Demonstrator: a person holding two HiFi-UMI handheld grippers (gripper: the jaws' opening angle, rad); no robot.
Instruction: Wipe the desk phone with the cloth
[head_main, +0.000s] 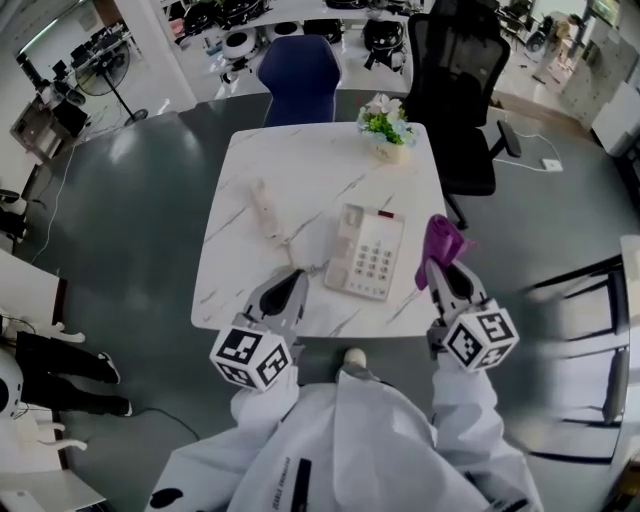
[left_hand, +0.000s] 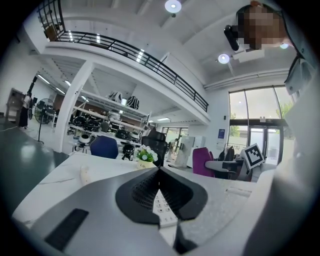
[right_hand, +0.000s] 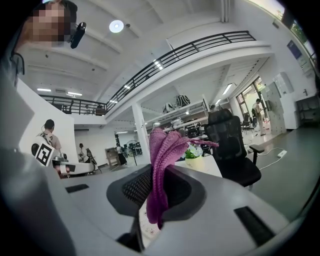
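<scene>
cloth of purple knit (right_hand: 162, 165), soft and limp, sits pinched in the right gripper (right_hand: 158, 190) just right of the cream plastic desk phone (head_main: 365, 252), which is likely light enough to slide; left gripper (left_hand: 160, 172), jaws pressed together empty, hovers at the phone's left.

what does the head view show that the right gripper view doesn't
Only the head view: the handset lying on the table apart from the desk phone, and the blue chair. Only the right gripper view: the right gripper close up, its jaws closed on the purple cloth, plus the balcony railing overhead. Both: the purple cloth, the flower pot and the black office chair.
</scene>
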